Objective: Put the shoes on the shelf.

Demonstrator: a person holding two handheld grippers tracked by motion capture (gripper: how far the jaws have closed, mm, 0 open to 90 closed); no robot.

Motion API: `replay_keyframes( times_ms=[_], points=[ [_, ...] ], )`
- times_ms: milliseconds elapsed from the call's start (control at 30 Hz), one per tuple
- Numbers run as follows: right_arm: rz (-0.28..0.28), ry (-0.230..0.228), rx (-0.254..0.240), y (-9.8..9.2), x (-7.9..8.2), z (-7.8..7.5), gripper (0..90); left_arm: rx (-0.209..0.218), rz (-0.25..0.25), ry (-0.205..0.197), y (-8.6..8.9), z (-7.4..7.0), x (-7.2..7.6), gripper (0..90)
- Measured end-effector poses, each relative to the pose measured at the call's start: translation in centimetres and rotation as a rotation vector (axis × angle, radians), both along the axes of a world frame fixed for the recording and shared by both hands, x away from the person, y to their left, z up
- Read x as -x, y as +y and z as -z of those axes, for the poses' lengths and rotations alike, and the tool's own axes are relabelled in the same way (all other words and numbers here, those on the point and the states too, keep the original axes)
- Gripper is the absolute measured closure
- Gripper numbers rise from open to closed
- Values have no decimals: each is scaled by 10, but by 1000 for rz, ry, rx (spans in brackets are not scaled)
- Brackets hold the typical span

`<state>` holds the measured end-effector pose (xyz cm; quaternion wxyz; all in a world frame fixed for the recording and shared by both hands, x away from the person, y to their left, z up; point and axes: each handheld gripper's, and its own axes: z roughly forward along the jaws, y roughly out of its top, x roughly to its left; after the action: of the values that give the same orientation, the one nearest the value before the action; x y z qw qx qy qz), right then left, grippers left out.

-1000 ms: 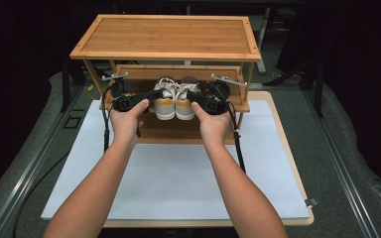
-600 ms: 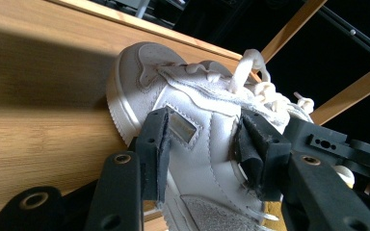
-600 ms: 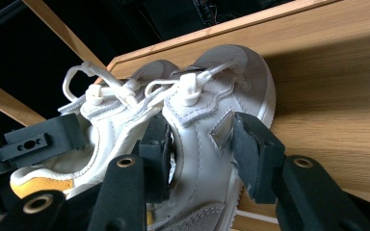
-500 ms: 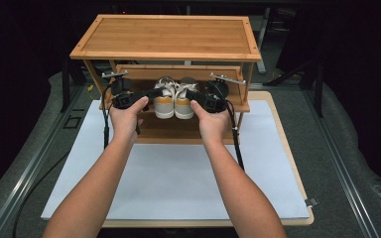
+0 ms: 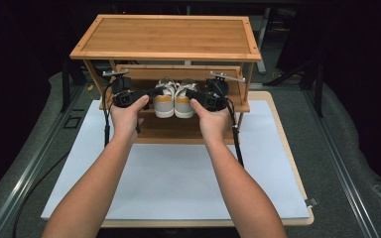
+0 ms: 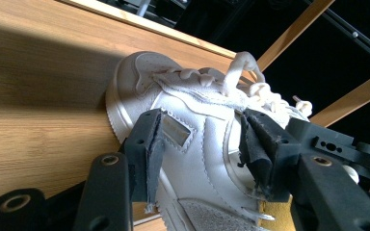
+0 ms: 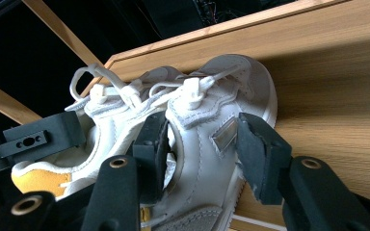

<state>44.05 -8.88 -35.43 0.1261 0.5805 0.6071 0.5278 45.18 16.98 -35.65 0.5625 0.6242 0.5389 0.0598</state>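
On the middle shelf of the bamboo rack [image 5: 164, 39], two white sneakers sit side by side. Left gripper [image 5: 151, 92] straddles the left sneaker [image 5: 163, 102], right gripper [image 5: 188, 92] straddles the right sneaker [image 5: 183, 102]; both sets of jaws have just been opening, pads released off the uppers.

We work in the low gap between the rack's top shelf [image 5: 166, 37] and its middle shelf [image 5: 178, 126], which limits any lift. The slanted side struts [image 5: 93, 77] close that gap at each end. The two white sneakers [image 5: 174, 99] sit touching, with no gap between them. Toward us the white mat [image 5: 178, 173] lies bare.
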Motion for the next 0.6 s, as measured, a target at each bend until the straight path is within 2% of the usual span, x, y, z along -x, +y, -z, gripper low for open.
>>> replay_keyframes(
  times_ms=[133,233,600],
  points=[
    [-6,-3,-7,-1,0,0,531,2,-1,-3,0,0,0,499],
    [-8,-12,-17,-2,0,1,518,24,1,-3,1,2,0,482],
    [-17,-29,-31,-2,1,0,483,39,5,-5,2,1,0,447]
  ],
)
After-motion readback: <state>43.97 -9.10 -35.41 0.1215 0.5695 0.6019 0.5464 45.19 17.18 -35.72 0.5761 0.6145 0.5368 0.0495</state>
